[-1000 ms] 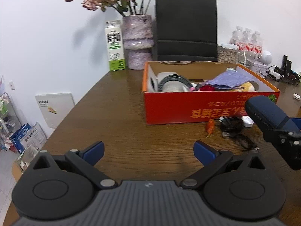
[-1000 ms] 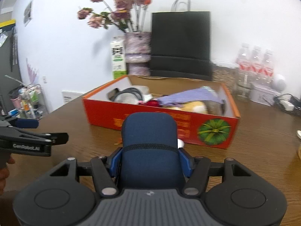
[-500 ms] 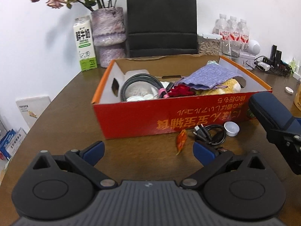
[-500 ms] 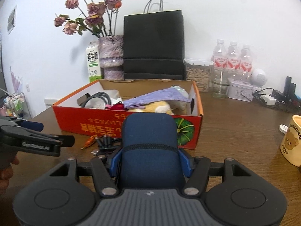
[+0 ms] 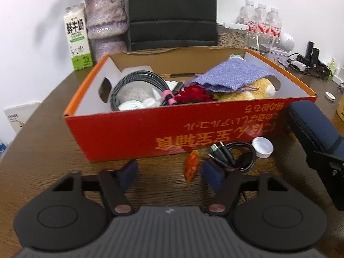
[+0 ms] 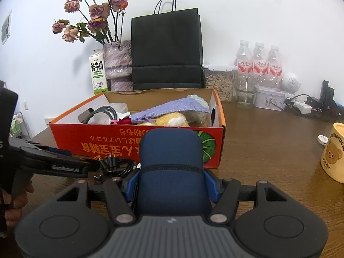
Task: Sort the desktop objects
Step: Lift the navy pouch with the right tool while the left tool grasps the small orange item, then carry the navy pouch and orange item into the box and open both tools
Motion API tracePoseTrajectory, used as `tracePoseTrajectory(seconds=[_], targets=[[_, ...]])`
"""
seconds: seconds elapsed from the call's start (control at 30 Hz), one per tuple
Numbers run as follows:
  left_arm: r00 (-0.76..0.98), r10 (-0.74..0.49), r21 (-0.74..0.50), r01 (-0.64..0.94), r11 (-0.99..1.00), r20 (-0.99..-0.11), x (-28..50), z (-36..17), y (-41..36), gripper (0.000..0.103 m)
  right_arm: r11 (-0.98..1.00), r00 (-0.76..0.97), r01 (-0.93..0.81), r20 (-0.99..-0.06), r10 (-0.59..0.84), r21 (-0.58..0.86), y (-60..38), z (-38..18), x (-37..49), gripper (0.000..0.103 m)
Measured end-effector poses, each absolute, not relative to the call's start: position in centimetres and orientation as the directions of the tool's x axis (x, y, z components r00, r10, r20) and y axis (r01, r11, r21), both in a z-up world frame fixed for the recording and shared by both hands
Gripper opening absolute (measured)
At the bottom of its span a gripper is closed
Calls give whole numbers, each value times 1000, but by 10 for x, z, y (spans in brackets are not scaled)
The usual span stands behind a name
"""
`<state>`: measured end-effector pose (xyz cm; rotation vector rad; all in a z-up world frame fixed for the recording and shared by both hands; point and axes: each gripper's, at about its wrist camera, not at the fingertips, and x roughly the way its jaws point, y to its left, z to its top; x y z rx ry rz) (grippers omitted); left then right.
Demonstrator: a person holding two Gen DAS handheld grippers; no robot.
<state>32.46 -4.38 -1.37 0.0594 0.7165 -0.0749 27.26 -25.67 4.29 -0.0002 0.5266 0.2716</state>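
Observation:
A small orange carrot-shaped piece (image 5: 191, 167) lies on the brown table in front of the red cardboard box (image 5: 129, 133). My left gripper (image 5: 169, 174) hovers low over it. Its jaws are closing with the piece between them, nearer the right pad (image 5: 211, 175), and neither pad touches it. A coiled black cable (image 5: 238, 154) and a white bottle cap (image 5: 262, 147) lie just to the right. My right gripper (image 6: 171, 185) is shut on a navy zippered case (image 6: 171, 163), held before the box's front wall. The case (image 5: 311, 124) also shows in the left wrist view.
The box holds a grey cable coil (image 5: 137, 79), a purple cloth (image 5: 232, 75) and a yellow plush toy (image 5: 253, 90). Behind it stand a milk carton (image 6: 97, 73), a vase (image 6: 117, 64), a black paper bag (image 6: 167, 49) and water bottles (image 6: 259, 62). A bear mug (image 6: 333, 157) stands at the right.
My left gripper has moved in towards the box and down to the orange piece, and its jaws have narrowed around it. My right gripper has swung slightly with the case still gripped.

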Motion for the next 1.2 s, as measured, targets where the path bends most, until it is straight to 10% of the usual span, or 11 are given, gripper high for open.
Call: tracePoseTrajectory(seconds=[0.17, 1.2], targets=[[750, -109, -21, 126, 992, -652, 324, -14, -41, 14, 962, 823, -261, -504, 263, 76, -257, 40, 274, 60], [855, -149, -36, 152, 988, -496, 292, 51, -23, 14, 960, 873, -271, -404, 274, 66, -248, 80, 268, 60]])
